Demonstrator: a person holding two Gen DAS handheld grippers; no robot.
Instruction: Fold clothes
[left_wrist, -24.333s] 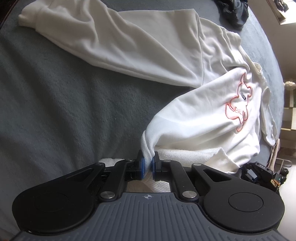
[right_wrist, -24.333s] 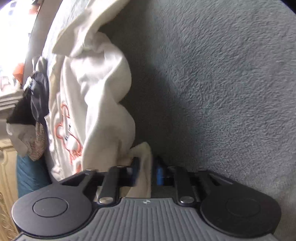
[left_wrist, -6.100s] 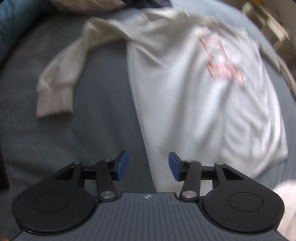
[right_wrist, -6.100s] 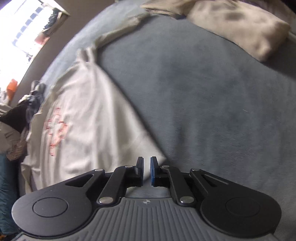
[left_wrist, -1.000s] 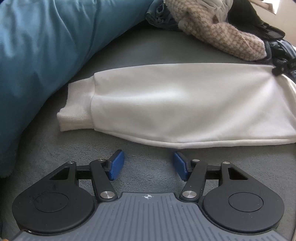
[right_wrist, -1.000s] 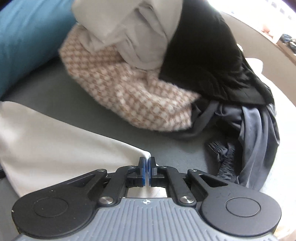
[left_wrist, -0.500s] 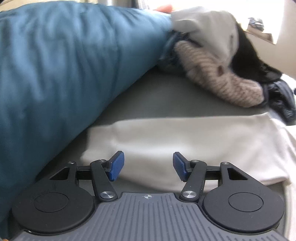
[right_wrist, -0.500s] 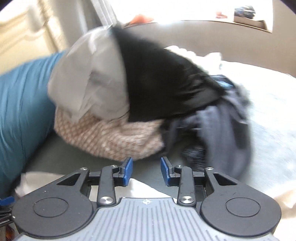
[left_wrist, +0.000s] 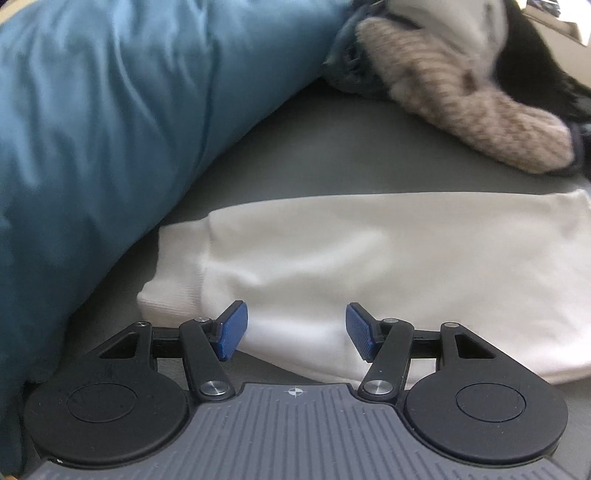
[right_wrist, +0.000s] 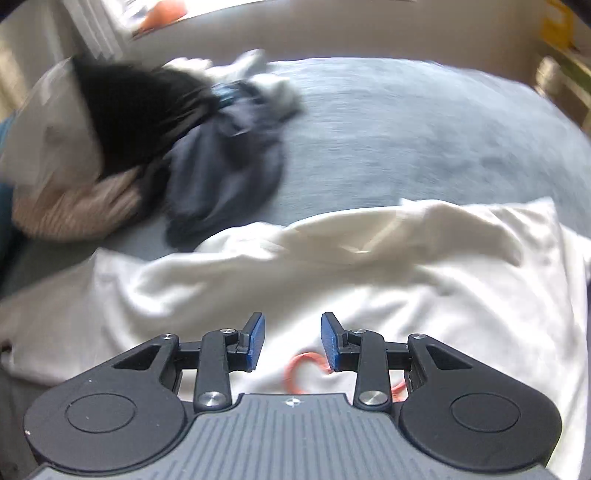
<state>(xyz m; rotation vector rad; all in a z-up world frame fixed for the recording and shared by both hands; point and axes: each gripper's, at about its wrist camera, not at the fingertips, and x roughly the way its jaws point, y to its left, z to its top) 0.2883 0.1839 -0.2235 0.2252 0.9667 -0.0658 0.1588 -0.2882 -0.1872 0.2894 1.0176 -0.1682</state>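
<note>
A white sweatshirt lies on the grey bed cover. In the left wrist view its sleeve (left_wrist: 369, 258) stretches flat from left to right, ribbed cuff (left_wrist: 173, 280) at the left end. My left gripper (left_wrist: 295, 330) is open and low over the sleeve near the cuff, with the sleeve's near edge between its blue pads. In the right wrist view the sweatshirt body (right_wrist: 369, 280) spreads out below, a bit of its orange print (right_wrist: 303, 373) showing. My right gripper (right_wrist: 291, 341) hangs open above the body, holding nothing.
A big blue duvet (left_wrist: 110, 122) crowds the left side next to the cuff. A pile of clothes sits at the back: a beige knit (left_wrist: 472, 110), a black garment (right_wrist: 136, 107) and a dark blue-grey one (right_wrist: 229, 166). Grey bed cover (right_wrist: 424, 140) lies beyond the sweatshirt.
My right gripper opened, let go of the sweatshirt edge, and swung right to face the body. My left gripper came down closer to the sleeve, staying open.
</note>
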